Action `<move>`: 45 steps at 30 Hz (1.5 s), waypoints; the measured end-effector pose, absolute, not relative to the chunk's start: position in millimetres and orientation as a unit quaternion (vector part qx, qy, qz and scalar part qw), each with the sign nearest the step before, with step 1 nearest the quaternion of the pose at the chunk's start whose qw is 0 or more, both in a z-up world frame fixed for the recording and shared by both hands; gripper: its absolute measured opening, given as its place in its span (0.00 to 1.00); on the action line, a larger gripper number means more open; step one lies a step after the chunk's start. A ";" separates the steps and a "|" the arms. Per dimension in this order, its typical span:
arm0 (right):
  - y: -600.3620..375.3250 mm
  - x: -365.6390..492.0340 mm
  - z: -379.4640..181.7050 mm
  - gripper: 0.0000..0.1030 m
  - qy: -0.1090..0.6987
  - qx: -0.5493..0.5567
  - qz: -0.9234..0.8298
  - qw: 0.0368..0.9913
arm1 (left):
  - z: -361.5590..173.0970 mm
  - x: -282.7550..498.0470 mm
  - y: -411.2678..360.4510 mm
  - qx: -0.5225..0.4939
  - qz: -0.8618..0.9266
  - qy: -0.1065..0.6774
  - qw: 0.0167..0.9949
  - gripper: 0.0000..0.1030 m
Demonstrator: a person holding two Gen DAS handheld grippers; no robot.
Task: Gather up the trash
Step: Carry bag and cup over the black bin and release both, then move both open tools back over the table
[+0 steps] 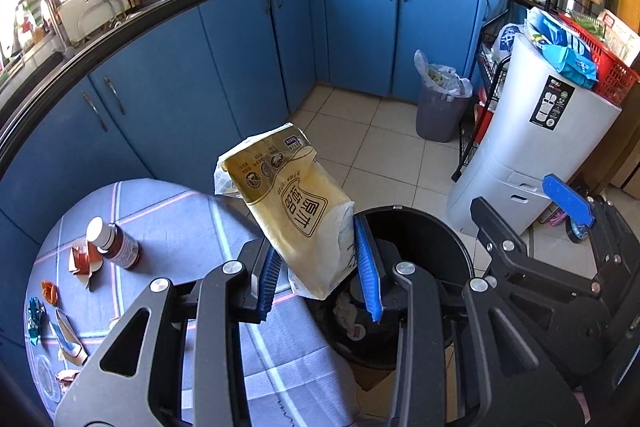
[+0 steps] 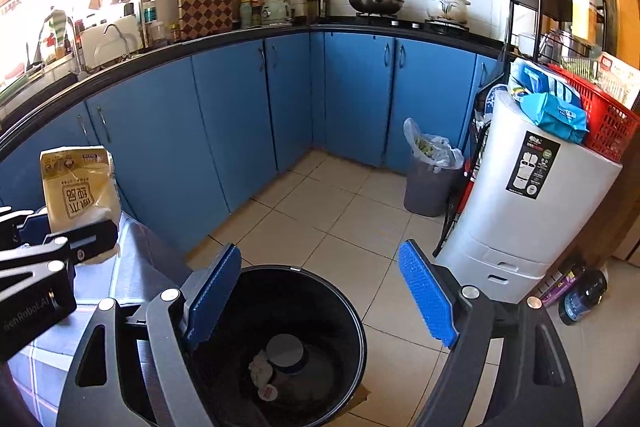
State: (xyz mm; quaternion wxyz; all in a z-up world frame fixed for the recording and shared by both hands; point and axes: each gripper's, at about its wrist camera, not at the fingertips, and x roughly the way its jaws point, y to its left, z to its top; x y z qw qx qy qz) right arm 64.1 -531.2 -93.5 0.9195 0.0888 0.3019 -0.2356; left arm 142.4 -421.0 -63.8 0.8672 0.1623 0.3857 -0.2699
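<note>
My left gripper (image 1: 320, 279) is shut on a crumpled yellow plastic bag (image 1: 294, 203) and holds it upright at the table's edge, beside the black trash bin (image 1: 448, 227). From the right wrist view the same yellow bag (image 2: 78, 187) shows at the far left in the left gripper (image 2: 68, 239). My right gripper (image 2: 320, 291) is open and holds nothing, hanging above the black bin (image 2: 312, 283), which holds a white cup and crumpled paper. On the table (image 1: 180, 227) lie a small brown bottle (image 1: 114, 243) and several scraps of wrapper (image 1: 82, 263).
Blue cabinets (image 1: 240, 59) curve around the tiled floor. A grey bin with a plastic liner (image 1: 440, 107) stands in the corner. A white appliance (image 1: 532, 147) with a red basket (image 1: 600, 67) on top stands to the right, next to a black wire rack.
</note>
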 end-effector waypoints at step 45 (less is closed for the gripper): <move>-498.9 46.3 -67.7 0.77 0.299 0.071 -0.221 0.926 | -37.3 134.7 -367.0 0.127 -0.228 0.363 0.895 0.95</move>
